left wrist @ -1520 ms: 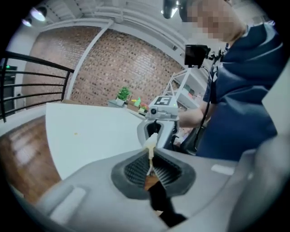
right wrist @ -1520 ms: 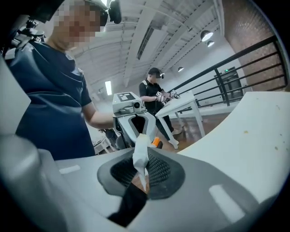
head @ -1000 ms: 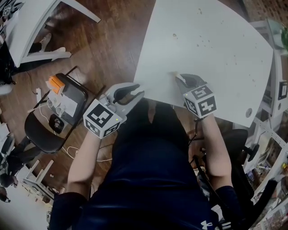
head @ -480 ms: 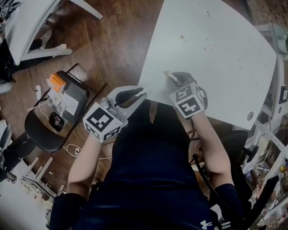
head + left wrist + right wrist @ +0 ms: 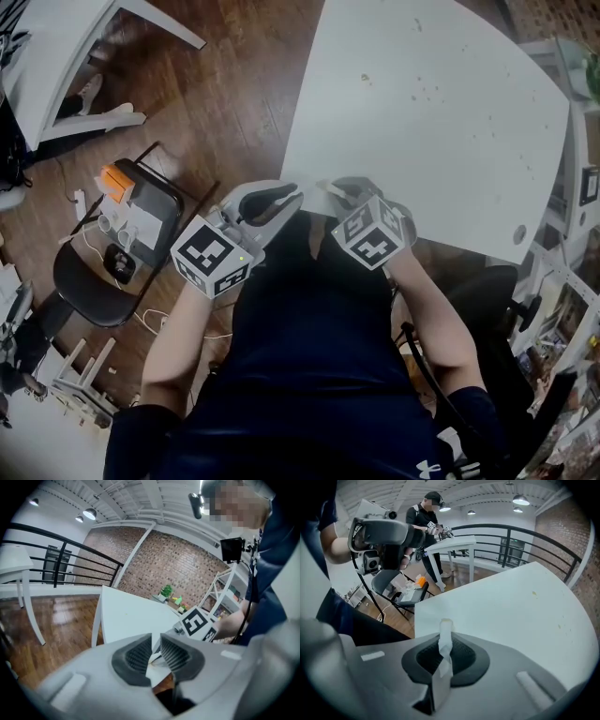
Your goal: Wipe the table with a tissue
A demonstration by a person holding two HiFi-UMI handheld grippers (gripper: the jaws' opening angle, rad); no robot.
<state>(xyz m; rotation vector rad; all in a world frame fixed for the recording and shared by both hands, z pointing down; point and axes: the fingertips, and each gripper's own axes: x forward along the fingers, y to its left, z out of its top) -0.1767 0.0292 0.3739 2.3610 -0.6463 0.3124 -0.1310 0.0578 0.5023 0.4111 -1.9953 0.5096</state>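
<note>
The white table carries a few brown crumbs toward its far side. At its near left corner my right gripper points steeply down, shut on a twisted white tissue whose tip sticks out past the pads. My left gripper hangs just off that corner, beside the right one. Its jaws are closing to a narrow gap and hold nothing. Through that gap in the left gripper view I see the table corner and the right gripper's marker cube.
A black folding chair with an orange box and small items stands on the wood floor at the left. Another white table is at the far left, shelving at the right. A person stands far behind.
My right gripper has slid left along the table's near edge to its corner, with the tissue in it. The left gripper's jaws have narrowed; the left hand has stayed put.
</note>
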